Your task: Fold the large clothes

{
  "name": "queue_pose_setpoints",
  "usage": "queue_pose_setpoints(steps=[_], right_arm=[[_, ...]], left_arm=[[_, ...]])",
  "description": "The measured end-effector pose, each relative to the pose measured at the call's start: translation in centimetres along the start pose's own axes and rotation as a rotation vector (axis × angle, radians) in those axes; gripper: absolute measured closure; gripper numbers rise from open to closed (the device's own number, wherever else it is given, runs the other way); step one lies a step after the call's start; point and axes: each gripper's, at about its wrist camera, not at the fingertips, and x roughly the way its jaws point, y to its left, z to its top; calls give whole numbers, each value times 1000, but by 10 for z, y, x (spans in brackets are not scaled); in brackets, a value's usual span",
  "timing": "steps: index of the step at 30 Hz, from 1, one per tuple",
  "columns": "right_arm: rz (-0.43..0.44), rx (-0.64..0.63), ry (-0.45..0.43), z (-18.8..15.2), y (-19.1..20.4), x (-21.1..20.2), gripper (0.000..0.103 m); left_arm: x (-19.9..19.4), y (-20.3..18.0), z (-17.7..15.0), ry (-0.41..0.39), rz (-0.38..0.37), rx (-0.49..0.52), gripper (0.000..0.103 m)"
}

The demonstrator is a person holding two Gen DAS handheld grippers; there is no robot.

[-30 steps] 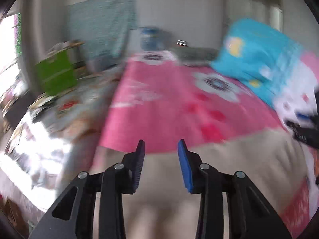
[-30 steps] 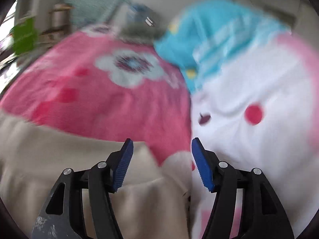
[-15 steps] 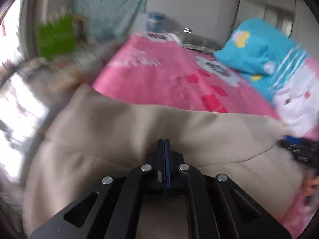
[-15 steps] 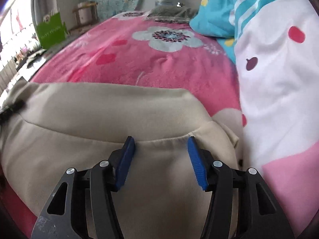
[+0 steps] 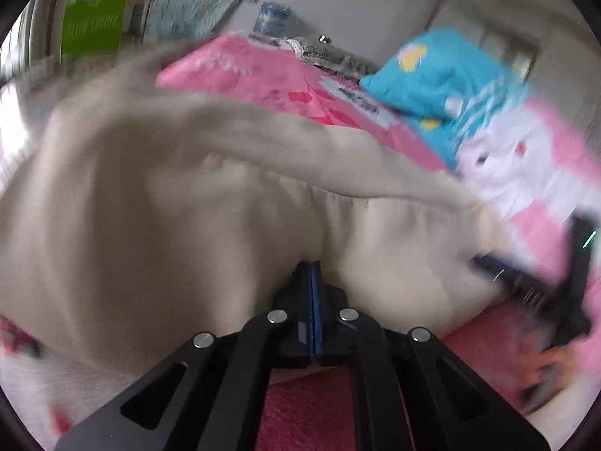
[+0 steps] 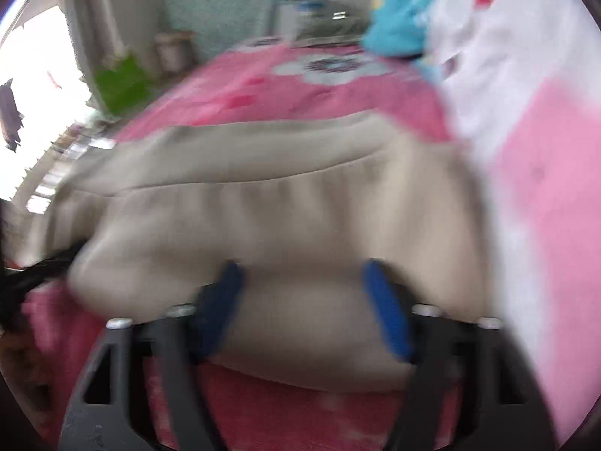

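Beige sweatshirt [image 5: 195, 203] on pink bed [image 5: 263, 75], soft, limp, likely bulky; left gripper [image 5: 314, 282] pinched shut on its near hem, right gripper [image 6: 304, 300] half open astride hem at 6 o'clock, grip uncertain.

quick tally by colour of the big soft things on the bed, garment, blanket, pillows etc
Beige: 1, the beige garment
Pink: 1, the pink floral blanket
Blue: 1, the blue pillow
White and pink: 1, the white and pink pillow
Total: 4
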Motion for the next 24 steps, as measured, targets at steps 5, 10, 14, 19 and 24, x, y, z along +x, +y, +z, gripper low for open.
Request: queue_pose_setpoints(steps=[5,10,14,19,24], right_arm=[[260,4,-74,5,26,-25,57],[200,-238,-14,-24,89,12,56],[176,-223,-55,-22,84,-2,57],[187,-97,-82,-21,39,-17,46],[255,3,-25,-25,21,7,43]], left_arm=[[-32,-34,14,-101,-157,-18,101],[37,-66,-18,26,9,142,100],[30,-51,-8,58,-88,64,100],[-36,-11,1,-120,11,-47,99],[7,79,-16,14,-124,-284,98]])
